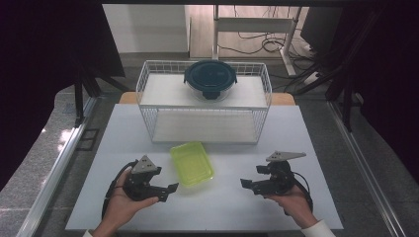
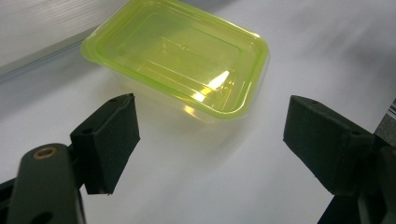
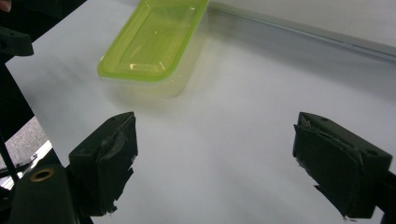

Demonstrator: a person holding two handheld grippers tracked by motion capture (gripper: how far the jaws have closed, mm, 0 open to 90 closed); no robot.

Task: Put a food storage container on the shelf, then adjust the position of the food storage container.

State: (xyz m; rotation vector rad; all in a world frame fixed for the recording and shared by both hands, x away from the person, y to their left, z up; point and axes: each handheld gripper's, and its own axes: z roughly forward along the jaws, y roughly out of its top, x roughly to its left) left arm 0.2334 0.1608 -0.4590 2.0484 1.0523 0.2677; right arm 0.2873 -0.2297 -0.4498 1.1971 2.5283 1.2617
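A clear rectangular box with a yellow-green lid [image 1: 191,163] lies on the white table [image 1: 222,207], in front of the wire rack. My left gripper [image 1: 168,192] is just left of the box, jaws apart and empty; in the left gripper view the box [image 2: 180,56] lies a little beyond the fingertips [image 2: 109,144]. My right gripper [image 1: 245,184] is to the right of the box, a hand's width away, also open with nothing between its jaws. In the right gripper view the box [image 3: 154,42] sits far ahead at the upper left.
A white wire rack [image 1: 205,101] with two shelves stands at the back of the table. On its top shelf sits a round glass container with a dark blue lid [image 1: 210,79]. Cables and a desk frame [image 1: 257,29] lie on the floor behind.
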